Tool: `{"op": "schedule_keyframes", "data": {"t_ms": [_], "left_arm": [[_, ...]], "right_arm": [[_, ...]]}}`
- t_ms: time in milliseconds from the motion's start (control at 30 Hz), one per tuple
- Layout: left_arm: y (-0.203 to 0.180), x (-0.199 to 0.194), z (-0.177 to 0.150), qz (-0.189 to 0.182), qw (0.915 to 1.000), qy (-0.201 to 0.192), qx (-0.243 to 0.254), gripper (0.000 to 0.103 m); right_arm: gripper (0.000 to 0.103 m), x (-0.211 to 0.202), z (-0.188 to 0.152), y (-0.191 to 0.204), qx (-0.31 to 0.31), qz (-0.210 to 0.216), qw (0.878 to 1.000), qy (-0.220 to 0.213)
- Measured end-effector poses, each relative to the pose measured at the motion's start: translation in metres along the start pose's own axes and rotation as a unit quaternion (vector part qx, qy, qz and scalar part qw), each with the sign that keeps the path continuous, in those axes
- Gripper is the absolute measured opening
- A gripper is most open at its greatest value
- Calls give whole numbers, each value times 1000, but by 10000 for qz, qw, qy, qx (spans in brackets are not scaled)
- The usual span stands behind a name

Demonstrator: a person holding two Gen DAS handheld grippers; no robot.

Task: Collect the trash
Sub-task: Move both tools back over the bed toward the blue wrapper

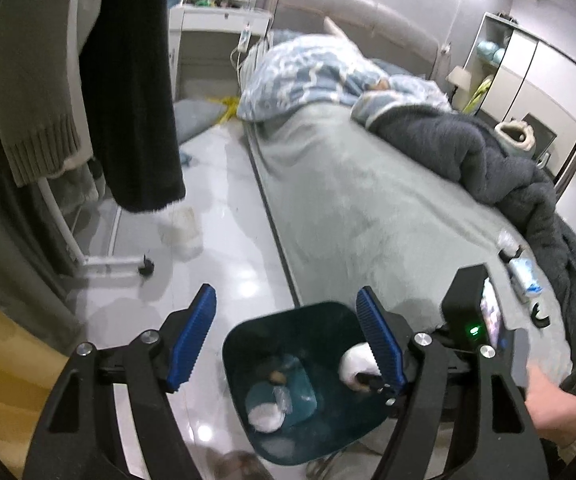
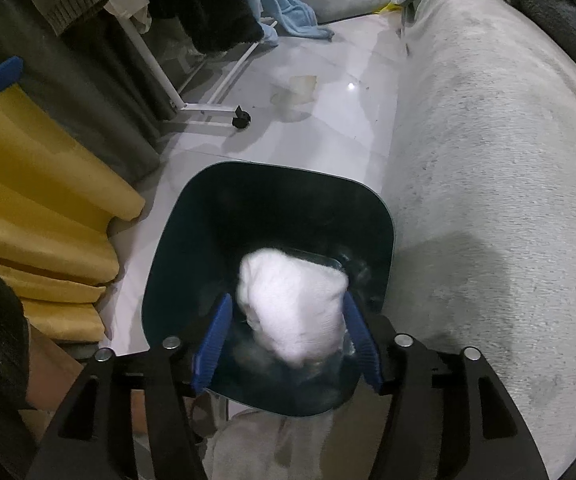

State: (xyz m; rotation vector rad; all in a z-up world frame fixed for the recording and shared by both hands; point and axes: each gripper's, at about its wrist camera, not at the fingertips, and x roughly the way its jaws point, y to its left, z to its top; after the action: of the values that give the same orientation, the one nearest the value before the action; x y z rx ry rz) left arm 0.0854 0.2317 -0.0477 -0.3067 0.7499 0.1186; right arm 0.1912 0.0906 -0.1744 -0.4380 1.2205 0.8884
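If the right tool (image 2: 288,344) swings sideways, the crumpled white tissue wad (image 2: 294,304) could catch the trash bin (image 2: 271,184) rim and tumble onto the floor (image 2: 328,120). The blurred wad sits between its spread blue pads, apparently unpinched, directly over the bin mouth. The left tool (image 1: 288,336) hangs empty, fingers apart, above the bin.

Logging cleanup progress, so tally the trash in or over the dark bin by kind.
White crumpled paper wads: 2 (one on the bottom, one between the right tongs at the bin's mouth)
Clear crinkled plastic wrapper: 1
Small brown scrap: 1
Total: 4
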Motion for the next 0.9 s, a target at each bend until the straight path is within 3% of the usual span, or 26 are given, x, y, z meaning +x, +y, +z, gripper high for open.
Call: {"op": "schedule_keyframes", "data": {"t_ms": [267,533,900], "left_arm": [[-9,-20,7,-77,9986,-487,196,74],[-36,-38,17,-206,9935,-1035,438,79],[-78,-37,24,-450,9888,-1238,703,91]], "right_arm": [[79,-18,3,2,57,156,9996,-223],[86,-67,5,-2,66,268,9956,-898],[91,-125,-15,-37,87,-194,9824,-1857]]}}
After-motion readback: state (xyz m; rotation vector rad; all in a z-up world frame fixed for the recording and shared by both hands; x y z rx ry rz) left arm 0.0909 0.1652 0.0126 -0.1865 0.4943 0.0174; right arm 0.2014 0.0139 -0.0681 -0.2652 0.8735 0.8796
